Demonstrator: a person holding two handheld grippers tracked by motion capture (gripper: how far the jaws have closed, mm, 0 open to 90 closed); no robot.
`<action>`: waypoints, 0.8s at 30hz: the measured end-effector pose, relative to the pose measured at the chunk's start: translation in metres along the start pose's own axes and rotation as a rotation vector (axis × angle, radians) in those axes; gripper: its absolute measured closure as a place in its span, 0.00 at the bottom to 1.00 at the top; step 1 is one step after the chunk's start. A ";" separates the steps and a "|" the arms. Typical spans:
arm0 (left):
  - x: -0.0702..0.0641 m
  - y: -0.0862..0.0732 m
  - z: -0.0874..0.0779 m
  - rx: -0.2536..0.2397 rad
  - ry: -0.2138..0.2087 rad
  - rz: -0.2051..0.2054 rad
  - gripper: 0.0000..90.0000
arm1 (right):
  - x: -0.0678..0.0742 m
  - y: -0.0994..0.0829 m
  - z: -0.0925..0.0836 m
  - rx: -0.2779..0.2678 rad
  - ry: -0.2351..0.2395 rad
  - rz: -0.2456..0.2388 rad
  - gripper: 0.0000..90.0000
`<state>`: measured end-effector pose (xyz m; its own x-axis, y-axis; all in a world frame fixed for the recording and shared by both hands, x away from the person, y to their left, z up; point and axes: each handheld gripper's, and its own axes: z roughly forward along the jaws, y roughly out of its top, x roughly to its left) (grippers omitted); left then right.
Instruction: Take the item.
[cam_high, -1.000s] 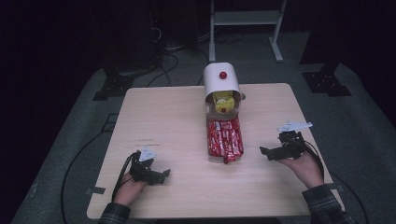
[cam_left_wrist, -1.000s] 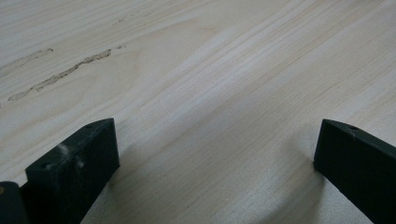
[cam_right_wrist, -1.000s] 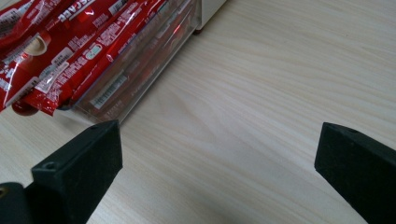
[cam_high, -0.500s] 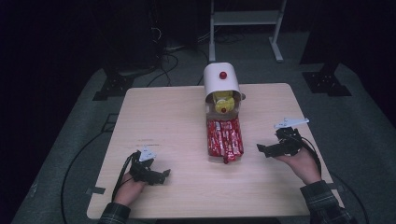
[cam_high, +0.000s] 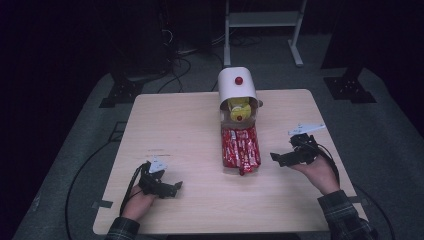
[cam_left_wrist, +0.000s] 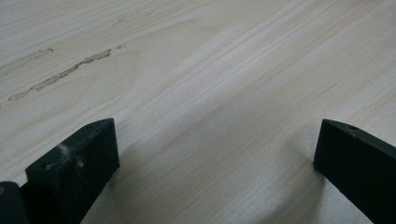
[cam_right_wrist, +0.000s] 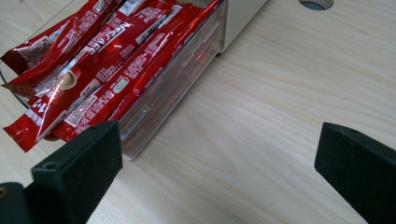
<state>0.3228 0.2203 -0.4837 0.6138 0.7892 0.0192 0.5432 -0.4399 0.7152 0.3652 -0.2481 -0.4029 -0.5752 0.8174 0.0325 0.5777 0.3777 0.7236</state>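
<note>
Several glossy red sachets (cam_right_wrist: 93, 60) heaped in clear tray (cam_right_wrist: 173, 88); both claws spread, empty.

I see a table (cam_high: 190, 125) of pale wood, matt, with fine straight grain and a few rough scuffed streaks in the left gripper view. The red sachets (cam_right_wrist: 93, 60) look like glossy foil-plastic film, crinkled and catching highlights. They lie in a clear tray (cam_right_wrist: 173, 79) of smooth, shiny transparent plastic. The white dispenser (cam_high: 237, 87) behind looks like smooth, satin plastic. My right gripper (cam_right_wrist: 219, 158) has matt black jaws, slightly grainy; the left gripper (cam_left_wrist: 215, 158) has the same, with whitish scuffs.
</note>
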 end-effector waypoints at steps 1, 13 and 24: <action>0.000 0.000 0.000 0.000 0.000 0.000 0.00 | 0.000 0.001 0.000 -0.002 0.001 -0.002 0.00; 0.000 0.000 0.000 0.000 0.000 -0.001 0.00 | 0.006 0.014 0.004 -0.025 0.020 -0.010 0.00; 0.000 0.000 0.000 0.000 0.000 0.000 0.00 | 0.013 0.024 0.010 -0.024 0.038 -0.020 0.00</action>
<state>0.3228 0.2203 -0.4837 0.6135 0.7895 0.0193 0.5433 -0.4397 0.7152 0.3773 -0.2236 -0.3919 -0.6085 0.7924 0.0436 0.5522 0.3833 0.7404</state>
